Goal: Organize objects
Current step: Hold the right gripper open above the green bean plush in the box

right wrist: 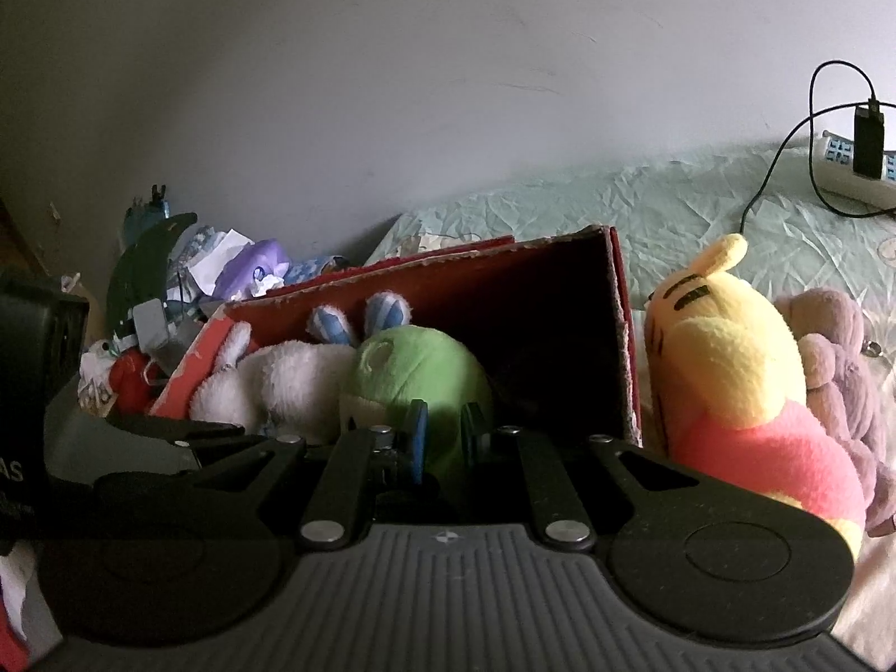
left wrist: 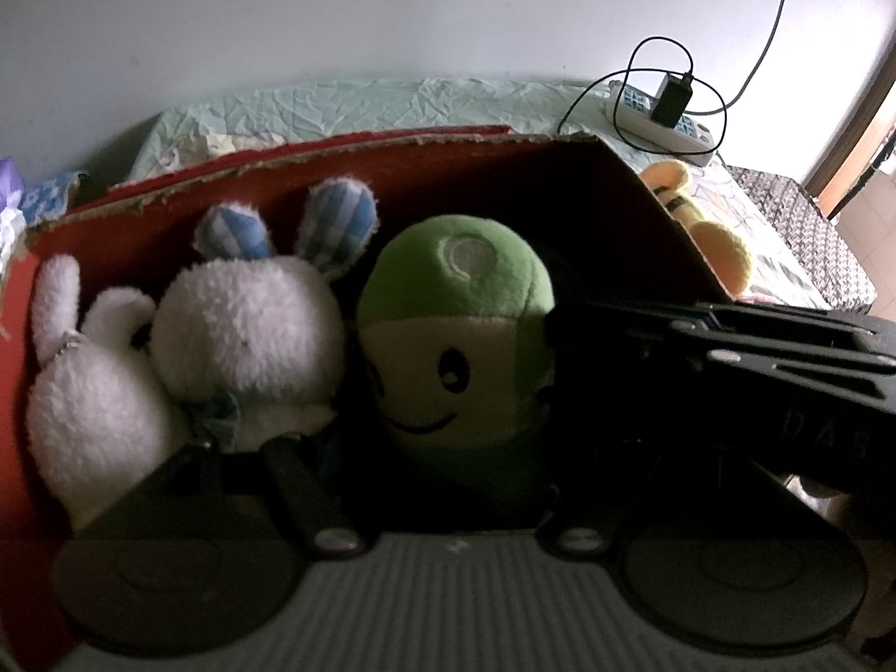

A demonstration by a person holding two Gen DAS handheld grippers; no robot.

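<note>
Right tool (right wrist: 442,437) nearest, blue pads clenched on green plush (right wrist: 417,369), seating it in red box (right wrist: 560,291) at 12 o'clock beside white bunny (right wrist: 291,381). Left tool (left wrist: 425,465): grip state cannot tell. Yellow bear (right wrist: 728,353) waiting outside at 3 o'clock, on bed (right wrist: 700,201).

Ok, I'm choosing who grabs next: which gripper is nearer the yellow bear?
Right. The right gripper, at the green plush, has the yellow bear just to its right. The left gripper sits further left, with the red box wall between.
</note>
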